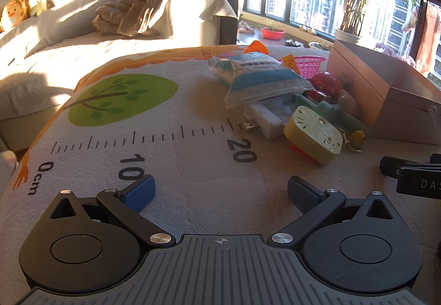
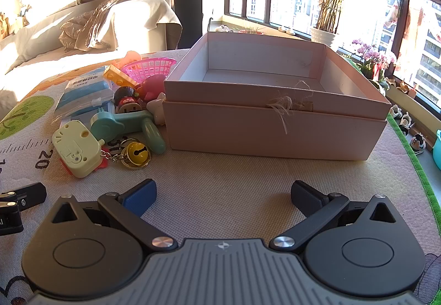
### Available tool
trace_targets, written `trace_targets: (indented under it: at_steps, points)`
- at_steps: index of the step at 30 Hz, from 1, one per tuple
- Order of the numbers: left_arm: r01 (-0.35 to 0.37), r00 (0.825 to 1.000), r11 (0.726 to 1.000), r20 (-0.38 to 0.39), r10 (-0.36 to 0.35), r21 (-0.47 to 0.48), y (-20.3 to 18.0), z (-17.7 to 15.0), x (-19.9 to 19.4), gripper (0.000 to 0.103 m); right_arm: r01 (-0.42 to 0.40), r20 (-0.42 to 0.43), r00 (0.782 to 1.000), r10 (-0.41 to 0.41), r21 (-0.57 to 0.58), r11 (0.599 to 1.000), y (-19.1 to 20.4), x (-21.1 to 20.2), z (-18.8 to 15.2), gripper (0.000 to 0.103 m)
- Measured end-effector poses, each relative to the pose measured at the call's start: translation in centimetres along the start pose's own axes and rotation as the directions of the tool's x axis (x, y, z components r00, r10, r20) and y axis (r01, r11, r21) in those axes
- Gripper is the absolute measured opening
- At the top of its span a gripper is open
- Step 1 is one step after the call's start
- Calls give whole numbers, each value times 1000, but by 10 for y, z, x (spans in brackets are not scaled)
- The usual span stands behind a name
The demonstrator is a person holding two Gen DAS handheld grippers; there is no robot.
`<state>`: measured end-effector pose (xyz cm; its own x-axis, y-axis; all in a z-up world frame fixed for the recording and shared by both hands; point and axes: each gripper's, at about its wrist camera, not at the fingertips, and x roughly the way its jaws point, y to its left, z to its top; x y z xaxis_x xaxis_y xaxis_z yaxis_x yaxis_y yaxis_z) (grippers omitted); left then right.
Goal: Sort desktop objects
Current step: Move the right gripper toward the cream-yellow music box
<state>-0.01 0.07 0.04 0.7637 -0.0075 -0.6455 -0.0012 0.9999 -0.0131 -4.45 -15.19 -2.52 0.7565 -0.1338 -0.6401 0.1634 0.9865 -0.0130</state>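
hovering over mat, left gripper (image 1: 220, 192) and right gripper (image 2: 223, 194) both spread wide, empty. toy pile (image 2: 110, 117) heaped left of, against, pink box (image 2: 275, 123). risk: tangled keyring bell (image 2: 137, 156) dragging neighbours when lifted.

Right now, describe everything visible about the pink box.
The pale pink rectangular cardboard box sits upright on the fabric mat, open-topped and empty, its inside white. It seems nested in its own lid, leaving a stepped edge. Frayed twine hangs from its front rim. The toy pile crowds its left side.
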Motion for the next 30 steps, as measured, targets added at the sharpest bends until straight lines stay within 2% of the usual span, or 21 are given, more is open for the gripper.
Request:
trace_targets:
  at_steps: [12, 19, 21, 30]
  points:
    - [-4, 1000, 1000, -5, 4, 4, 0, 0, 0, 103, -1, -5, 1000, 1, 1, 1000, 1, 1, 1, 103]
    - [-23, 999, 1000, -22, 23, 1, 0, 2, -11, 103, -5, -75, 997, 6, 2, 1000, 0, -4, 2, 103]
    - [-29, 999, 1000, -32, 29, -2, -3, 3, 0, 103, -15, -88, 996, 15, 1, 1000, -1, -10, -2, 103]
    - [-10, 999, 1000, -51, 11, 15, -1, -3, -8, 103, -122, -84, 990, 115, -79, 989, -8, -26, -13, 103]
